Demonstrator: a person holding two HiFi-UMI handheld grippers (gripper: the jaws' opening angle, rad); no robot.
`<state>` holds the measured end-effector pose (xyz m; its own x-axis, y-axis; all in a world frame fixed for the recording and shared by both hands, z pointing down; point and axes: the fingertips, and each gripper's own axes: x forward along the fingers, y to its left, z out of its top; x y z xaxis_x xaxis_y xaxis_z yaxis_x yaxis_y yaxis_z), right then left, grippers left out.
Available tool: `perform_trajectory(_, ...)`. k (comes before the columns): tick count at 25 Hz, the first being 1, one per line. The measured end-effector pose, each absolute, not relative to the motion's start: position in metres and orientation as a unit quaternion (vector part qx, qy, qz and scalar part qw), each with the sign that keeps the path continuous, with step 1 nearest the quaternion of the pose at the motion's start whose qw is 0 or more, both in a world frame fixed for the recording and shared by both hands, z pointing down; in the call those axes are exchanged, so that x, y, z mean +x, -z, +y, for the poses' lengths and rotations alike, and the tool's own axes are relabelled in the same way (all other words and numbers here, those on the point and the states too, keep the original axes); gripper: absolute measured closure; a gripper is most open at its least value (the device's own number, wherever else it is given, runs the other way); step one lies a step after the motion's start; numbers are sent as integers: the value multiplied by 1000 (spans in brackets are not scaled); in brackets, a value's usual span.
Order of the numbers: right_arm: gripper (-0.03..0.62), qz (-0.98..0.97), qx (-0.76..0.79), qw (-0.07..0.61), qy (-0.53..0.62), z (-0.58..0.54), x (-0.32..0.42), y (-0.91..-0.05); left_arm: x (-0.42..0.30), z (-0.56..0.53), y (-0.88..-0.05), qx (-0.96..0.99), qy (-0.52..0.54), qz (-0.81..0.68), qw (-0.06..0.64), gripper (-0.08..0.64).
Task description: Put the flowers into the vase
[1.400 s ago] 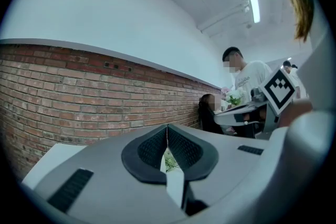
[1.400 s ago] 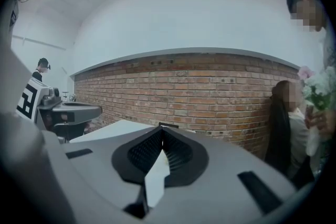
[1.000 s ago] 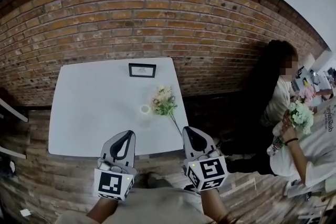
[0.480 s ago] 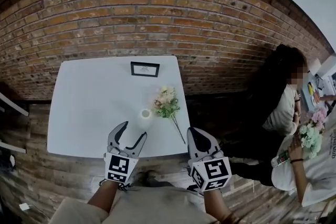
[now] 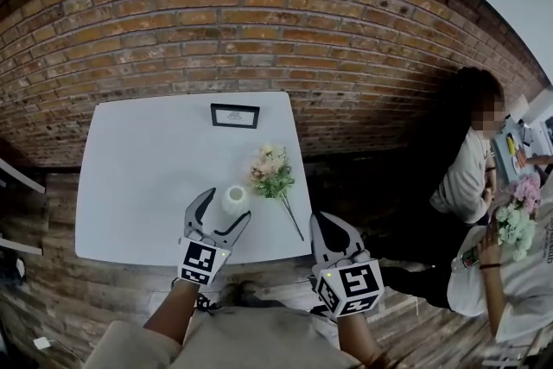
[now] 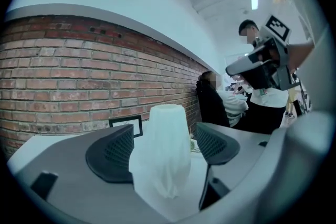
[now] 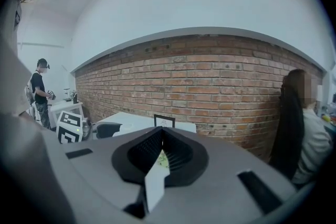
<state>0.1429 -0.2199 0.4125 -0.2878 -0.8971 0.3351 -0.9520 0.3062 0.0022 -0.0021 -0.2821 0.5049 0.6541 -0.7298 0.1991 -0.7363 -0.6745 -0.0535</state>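
l claw (image 5: 226, 207) spread round vase (image 5: 234, 196) | r claw (image 5: 323, 222) pressed together | flowers (image 5: 270, 170) beside vase

White vase (image 5: 233, 200). Pale pink, cream flowers (image 5: 270, 172), green leaves. White table (image 5: 130, 168). Red-brown brick wall (image 5: 259, 30). Black frame (image 5: 234, 115). Brown plank floor (image 5: 60, 294).

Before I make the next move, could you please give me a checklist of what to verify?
1. Vase upright on the table: ok.
2. Left gripper open, vase between its jaws: ok.
3. Vase clamped: not ok, jaws stand apart.
4. Flowers lying free on the table beside the vase: ok.
5. Right gripper open for the flowers: not ok, shut and empty.
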Motion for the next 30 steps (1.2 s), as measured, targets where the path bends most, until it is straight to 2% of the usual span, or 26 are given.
perform_trajectory(15, 584, -791, 584, 147, -106, -224, 142, -420, 11, -288, -507, 926, -110, -360, 25, 200)
perform_trajectory(21, 584, -792, 583, 148, -106, -223, 137, -421, 8, -290, -508, 925, -116, -360, 21, 282)
perform_trajectory(25, 584, -789, 585, 154, -108, -222, 139, -423, 9, -288, -508, 927, -115, -356, 19, 284)
perform_trajectory(27, 584, -787, 580, 179, -109, -225, 141, -431, 9, -288, -508, 928, -115, -355, 18, 284)
perform_trajectory(30, 583, -788, 539, 271, -121, -240, 142, -466, 9, -288, -508, 928, -115, -354, 18, 284)
